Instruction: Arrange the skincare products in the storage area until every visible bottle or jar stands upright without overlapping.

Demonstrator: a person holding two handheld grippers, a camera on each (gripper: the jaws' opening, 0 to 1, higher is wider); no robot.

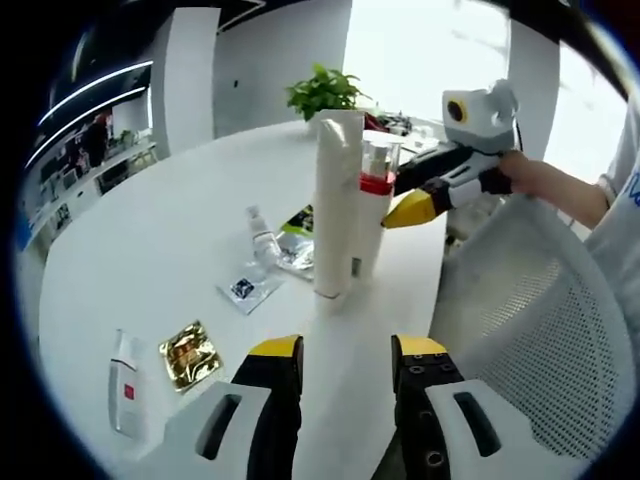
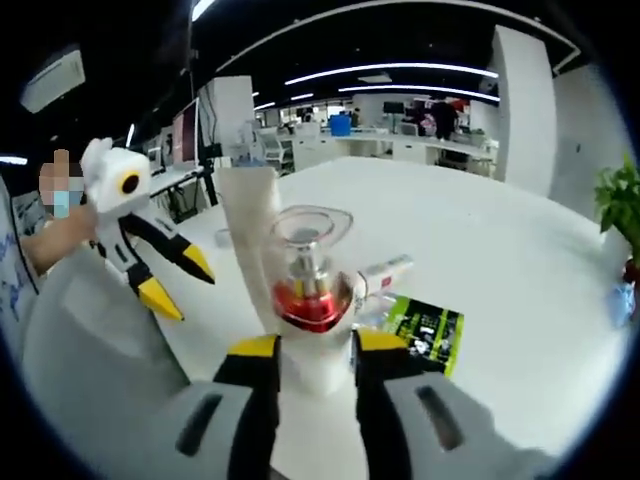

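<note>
A white bottle with a red band and clear cap stands upright on the round white table, close beside a tall white tube that also stands upright. My right gripper reaches in from the right and is shut on the bottle's body. In the right gripper view the bottle sits between my right gripper's yellow-tipped jaws, with the tube behind it. My left gripper hovers open in front of the tube, nothing between its jaws; the left gripper also shows spread open.
A small clear bottle lies on its side left of the tube. Sachets lie flat: green-black, silver, gold. A white tube lies near the front left. A potted plant stands behind; a mesh chair is on the right.
</note>
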